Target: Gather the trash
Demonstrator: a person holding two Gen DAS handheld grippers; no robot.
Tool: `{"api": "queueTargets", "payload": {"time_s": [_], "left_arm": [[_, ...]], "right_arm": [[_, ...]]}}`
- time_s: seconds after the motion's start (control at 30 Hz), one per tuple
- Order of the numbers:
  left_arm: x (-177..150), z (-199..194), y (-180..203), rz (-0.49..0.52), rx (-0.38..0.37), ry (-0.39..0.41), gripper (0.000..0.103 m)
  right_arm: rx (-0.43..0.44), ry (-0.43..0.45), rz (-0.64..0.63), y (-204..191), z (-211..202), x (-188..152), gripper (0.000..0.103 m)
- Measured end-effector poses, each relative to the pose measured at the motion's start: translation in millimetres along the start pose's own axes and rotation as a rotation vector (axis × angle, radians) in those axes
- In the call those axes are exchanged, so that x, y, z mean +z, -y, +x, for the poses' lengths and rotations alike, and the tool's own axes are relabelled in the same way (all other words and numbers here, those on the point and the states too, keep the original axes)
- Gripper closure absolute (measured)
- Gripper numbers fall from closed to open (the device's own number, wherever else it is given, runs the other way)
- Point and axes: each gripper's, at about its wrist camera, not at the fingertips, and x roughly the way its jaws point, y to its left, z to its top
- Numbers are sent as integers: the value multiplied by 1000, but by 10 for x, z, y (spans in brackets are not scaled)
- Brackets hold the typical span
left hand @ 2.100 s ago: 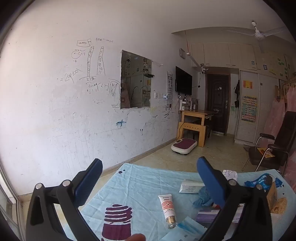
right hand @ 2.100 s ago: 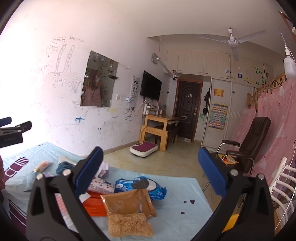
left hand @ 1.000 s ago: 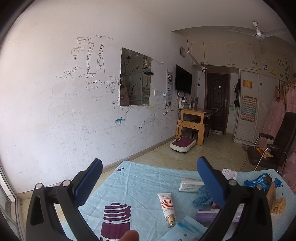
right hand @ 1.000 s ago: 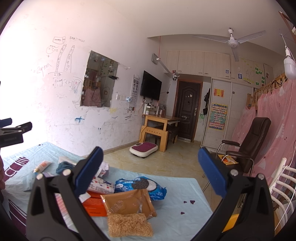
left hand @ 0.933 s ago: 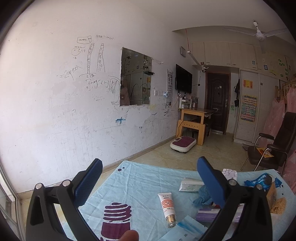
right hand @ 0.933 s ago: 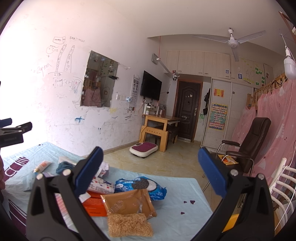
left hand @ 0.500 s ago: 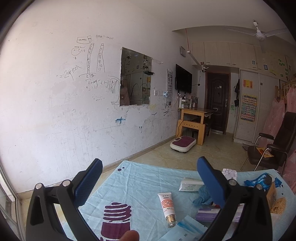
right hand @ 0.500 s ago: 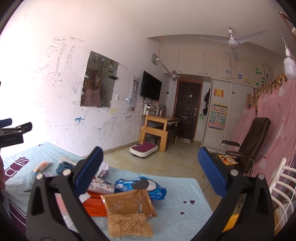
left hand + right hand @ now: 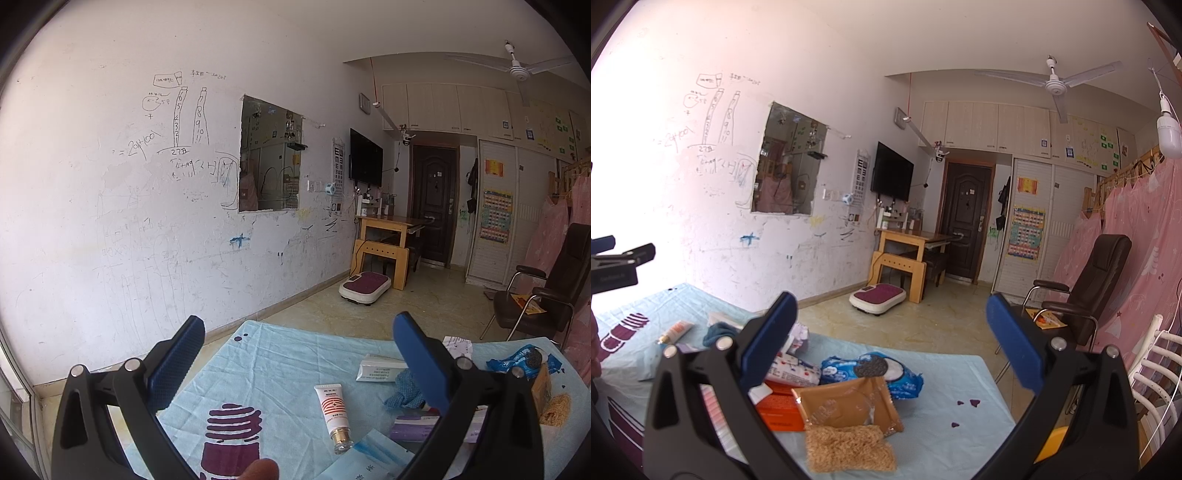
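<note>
Litter lies on a light blue cloth (image 9: 280,354) over a table. In the right wrist view I see a brown wrapper (image 9: 846,406), a tan scouring pad (image 9: 849,448), a blue cookie packet (image 9: 871,371), an orange box (image 9: 779,410) and a white patterned pack (image 9: 790,371). The left wrist view shows a red-striped tube (image 9: 332,410), a white box (image 9: 376,371), a blue rag (image 9: 404,387) and a purple box (image 9: 413,428). My left gripper (image 9: 295,350) is open above the cloth, holding nothing. My right gripper (image 9: 890,339) is open above the wrappers, also holding nothing.
A scribbled white wall (image 9: 110,203) runs along the left. Beyond the table are a wooden desk (image 9: 908,254), a white-and-purple scale (image 9: 877,297) on the floor, a dark door (image 9: 966,221), a brown chair (image 9: 1093,284) and pink curtains (image 9: 1145,240). A fingertip (image 9: 258,469) shows at the bottom edge.
</note>
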Motion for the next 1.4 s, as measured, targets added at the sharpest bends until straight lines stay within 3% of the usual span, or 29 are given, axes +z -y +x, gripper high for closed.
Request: {"api": "queueTargets", "payload": {"time_s": [1.13,1.2,1.3,1.4], "left_arm": [[12,-32,2,0,-25,-7,6],[49,-3,6,4,-73,-54,6],[213,178,-6,-6,-187,-233,6],[373,471,10,24,-229,-487,6]], "right_arm": [[7,-1,-1,1,8,3,4],[16,-14,-31,-3,34,35,4],[99,-57,-66,61,97,232,4],[280,-276,-66,181,367,452,4]]}}
